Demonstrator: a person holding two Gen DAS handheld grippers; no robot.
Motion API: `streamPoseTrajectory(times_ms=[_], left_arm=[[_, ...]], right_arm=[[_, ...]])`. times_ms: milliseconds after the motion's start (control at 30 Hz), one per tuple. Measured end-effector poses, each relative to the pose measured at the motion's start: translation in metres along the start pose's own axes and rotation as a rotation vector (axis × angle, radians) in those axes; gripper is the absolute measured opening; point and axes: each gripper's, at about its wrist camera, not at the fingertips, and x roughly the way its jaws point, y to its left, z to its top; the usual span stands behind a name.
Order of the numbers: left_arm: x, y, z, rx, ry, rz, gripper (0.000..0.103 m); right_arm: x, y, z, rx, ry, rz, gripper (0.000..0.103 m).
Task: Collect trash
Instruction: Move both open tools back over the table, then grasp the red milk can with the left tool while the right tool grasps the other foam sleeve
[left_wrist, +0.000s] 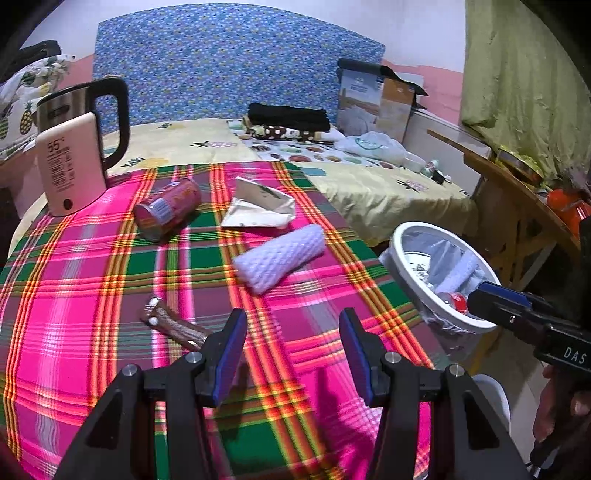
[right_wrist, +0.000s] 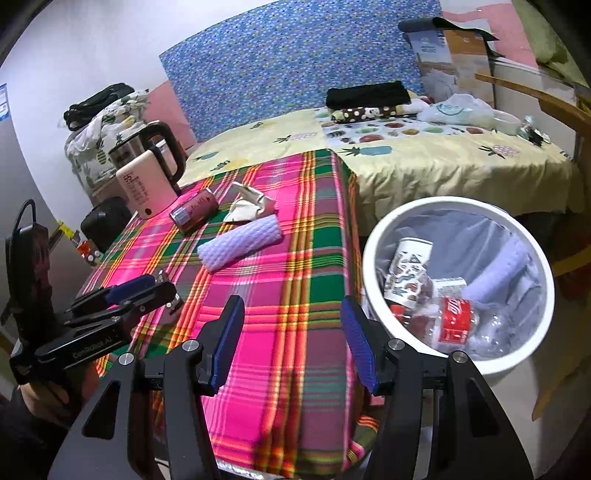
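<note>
left gripper (left_wrist: 291, 347) jaws wide, empty, above table (left_wrist: 74, 295) | right gripper (right_wrist: 291, 343) jaws wide, empty, beside bin (right_wrist: 373, 258) | foam roll (left_wrist: 279, 256), can (left_wrist: 168, 208), carton (left_wrist: 258, 208), brown wrapper (left_wrist: 173, 325) on table left of bin

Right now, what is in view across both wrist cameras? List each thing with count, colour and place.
can: 1, pink-red, lying on the plaid tablecloth
crumpled carton: 1, white, behind the foam roll
foam roll: 1, white, table centre
wrapper: 1, brown, near edge
kettle: 1, cream and steel, far left corner
bin: 1, white, right of the table, holding a cola bottle and a paper cup
left gripper: 1, black, blue fingers, open
right gripper: 1, black, open
</note>
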Motion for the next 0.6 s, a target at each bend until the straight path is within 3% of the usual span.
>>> streamPoseTrajectory(times_ms=[600], left_arm=[[0.002,0.061,0.020,-0.050,-0.015,0.101,0.054]], right_arm=[[0.035,0.033,0.018,-0.035,0.062,0.040,0.056]])
